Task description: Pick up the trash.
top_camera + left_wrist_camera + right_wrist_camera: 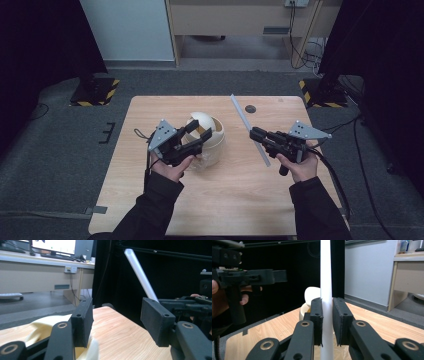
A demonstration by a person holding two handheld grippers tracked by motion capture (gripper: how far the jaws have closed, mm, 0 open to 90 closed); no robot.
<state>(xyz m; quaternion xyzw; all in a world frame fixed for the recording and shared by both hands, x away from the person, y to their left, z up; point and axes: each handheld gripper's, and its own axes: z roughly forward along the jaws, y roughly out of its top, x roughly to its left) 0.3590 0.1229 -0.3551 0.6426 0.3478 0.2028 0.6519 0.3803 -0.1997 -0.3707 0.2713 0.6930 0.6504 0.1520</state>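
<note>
A cream dome-shaped container stands on the wooden table, left of centre. My left gripper hovers over its near left side, open, with nothing between the jaws. In the left gripper view the container lies under the left jaw of that gripper. My right gripper is shut on a long white strip, which slants up and away toward the table's back. In the right gripper view the strip rises upright out of that gripper, with the container behind it.
A small dark round mark sits near the table's back edge. Black stands with yellow-black striped bases flank the table on the grey floor. A wooden desk and cables are behind.
</note>
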